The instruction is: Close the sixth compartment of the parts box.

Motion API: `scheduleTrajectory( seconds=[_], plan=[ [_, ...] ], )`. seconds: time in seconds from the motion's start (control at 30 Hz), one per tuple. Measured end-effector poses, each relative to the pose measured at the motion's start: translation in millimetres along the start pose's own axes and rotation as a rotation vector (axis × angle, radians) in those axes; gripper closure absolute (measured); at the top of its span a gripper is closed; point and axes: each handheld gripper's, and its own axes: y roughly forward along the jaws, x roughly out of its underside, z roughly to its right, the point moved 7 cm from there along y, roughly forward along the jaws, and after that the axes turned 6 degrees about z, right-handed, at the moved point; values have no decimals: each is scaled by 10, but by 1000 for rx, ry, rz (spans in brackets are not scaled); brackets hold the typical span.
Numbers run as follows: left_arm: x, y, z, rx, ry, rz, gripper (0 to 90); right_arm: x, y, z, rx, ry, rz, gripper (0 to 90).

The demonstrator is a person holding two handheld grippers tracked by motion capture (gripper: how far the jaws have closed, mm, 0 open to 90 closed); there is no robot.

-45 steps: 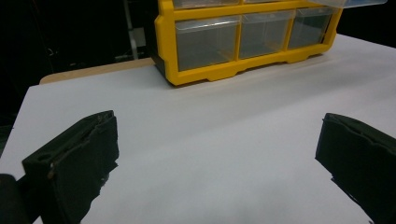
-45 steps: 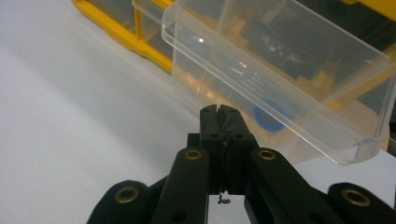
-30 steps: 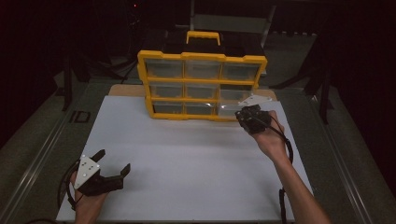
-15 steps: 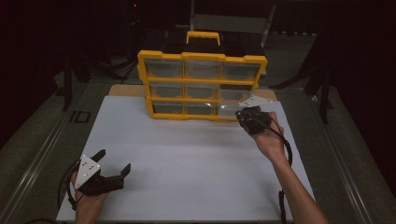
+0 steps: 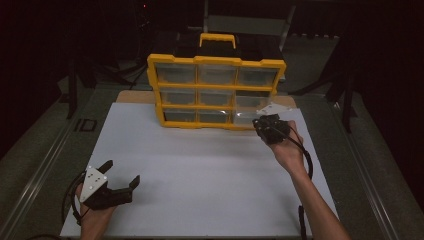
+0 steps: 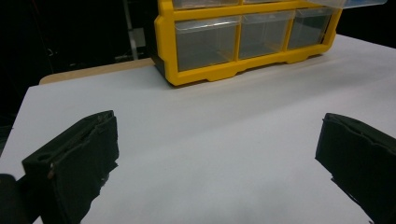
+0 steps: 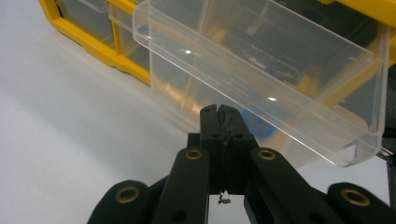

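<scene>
With your right gripper [image 7: 223, 113] pinched shut at the front of the pulled-out clear drawer [image 7: 261, 70] at the organizer's [image 5: 215, 90] four o'clock corner and your left gripper [image 5: 120, 181] wide open, a hard tug could drag the cabinet forward.

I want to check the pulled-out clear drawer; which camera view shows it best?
The right gripper view: the clear drawer juts out close above the shut right gripper. The high view shows it small and glary; the left gripper view catches a corner.
</scene>
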Motion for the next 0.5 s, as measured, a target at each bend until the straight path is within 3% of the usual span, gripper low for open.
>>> scheduleTrajectory(
  seconds=[0.5],
  plan=[
    [-1, -4, -1, -1, 1, 0, 0, 49, 52, 44, 29, 11, 19, 895]
  ],
)
